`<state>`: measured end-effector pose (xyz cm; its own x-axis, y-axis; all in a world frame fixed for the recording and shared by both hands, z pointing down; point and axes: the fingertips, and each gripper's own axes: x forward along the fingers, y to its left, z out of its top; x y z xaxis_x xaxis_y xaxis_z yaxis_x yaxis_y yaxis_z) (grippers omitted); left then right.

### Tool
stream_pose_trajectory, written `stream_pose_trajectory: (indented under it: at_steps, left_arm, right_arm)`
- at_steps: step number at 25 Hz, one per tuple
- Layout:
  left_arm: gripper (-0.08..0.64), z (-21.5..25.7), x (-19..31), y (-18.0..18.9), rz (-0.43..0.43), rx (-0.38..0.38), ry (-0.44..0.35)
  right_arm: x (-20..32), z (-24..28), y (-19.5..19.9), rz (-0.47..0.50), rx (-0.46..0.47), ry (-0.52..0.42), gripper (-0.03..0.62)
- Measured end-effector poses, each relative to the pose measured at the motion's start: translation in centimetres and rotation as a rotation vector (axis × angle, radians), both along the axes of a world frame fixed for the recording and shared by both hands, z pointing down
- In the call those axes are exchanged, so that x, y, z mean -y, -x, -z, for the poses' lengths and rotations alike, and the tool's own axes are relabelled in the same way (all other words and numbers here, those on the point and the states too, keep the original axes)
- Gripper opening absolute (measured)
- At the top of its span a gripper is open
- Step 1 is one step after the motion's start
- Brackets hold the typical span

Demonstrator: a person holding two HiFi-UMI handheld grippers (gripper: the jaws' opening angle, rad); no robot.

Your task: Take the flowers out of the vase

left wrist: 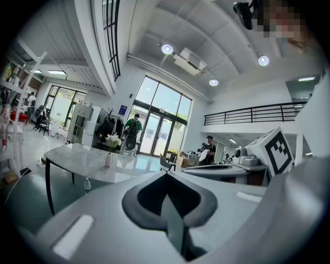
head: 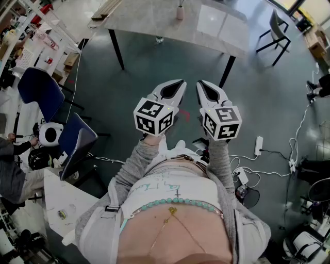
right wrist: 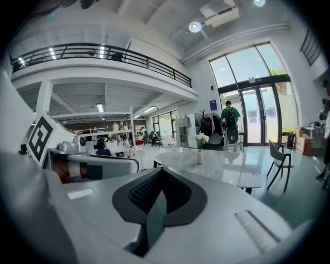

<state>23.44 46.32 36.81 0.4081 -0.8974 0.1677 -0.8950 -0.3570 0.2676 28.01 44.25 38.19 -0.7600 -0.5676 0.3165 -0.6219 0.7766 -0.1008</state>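
Observation:
A small pale vase (head: 180,11) stands far off on the grey marble table (head: 206,23), well beyond both grippers. In the left gripper view the vase (left wrist: 108,158) carries white flowers (left wrist: 113,140). The right gripper view shows the same vase (right wrist: 199,157) and flowers (right wrist: 201,137). I hold my left gripper (head: 175,87) and right gripper (head: 205,88) side by side in front of my body, both pointing at the table. The left gripper (left wrist: 166,175) has its jaws together with nothing between them. The right gripper (right wrist: 161,171) is likewise shut and holds nothing.
Dark floor lies between me and the table. Two blue chairs (head: 44,87) and a white desk (head: 62,198) are at my left. A black chair (head: 276,28) stands at the table's right end. A power strip (head: 258,145) and cables lie on the floor at the right. A bottle (left wrist: 87,184) stands under the table.

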Motion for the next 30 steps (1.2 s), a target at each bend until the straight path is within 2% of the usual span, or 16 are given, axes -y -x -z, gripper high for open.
stream_pose_trajectory:
  at_steps: [9, 15, 19, 24, 30]
  left_arm:
    - [0.000, -0.4, 0.4, -0.8, -0.002, 0.001, 0.006]
    - [0.000, -0.6, 0.2, -2.3, -0.021, -0.006, -0.001]
    - [0.000, -1.6, -0.3, -2.7, -0.017, -0.018, 0.024]
    - [0.000, -2.9, -0.8, -2.3, 0.003, -0.036, 0.064]
    - [0.000, -2.9, 0.5, -1.1, 0.027, -0.061, 0.048]
  right_arm:
    - [0.6, -0.3, -0.9, -0.002, 0.029, 0.002, 0.028]
    - [0.6, -1.1, -2.1, 0.007, 0.011, 0.028, 0.026]
    - [0.2, -2.1, -2.3, 0.036, -0.002, 0.050, 0.028]
    - [-0.2, -2.5, -1.9, 0.061, -0.004, 0.053, 0.028]
    - [1.3, -2.7, -1.4, 0.048, 0.006, 0.059, 0.028]
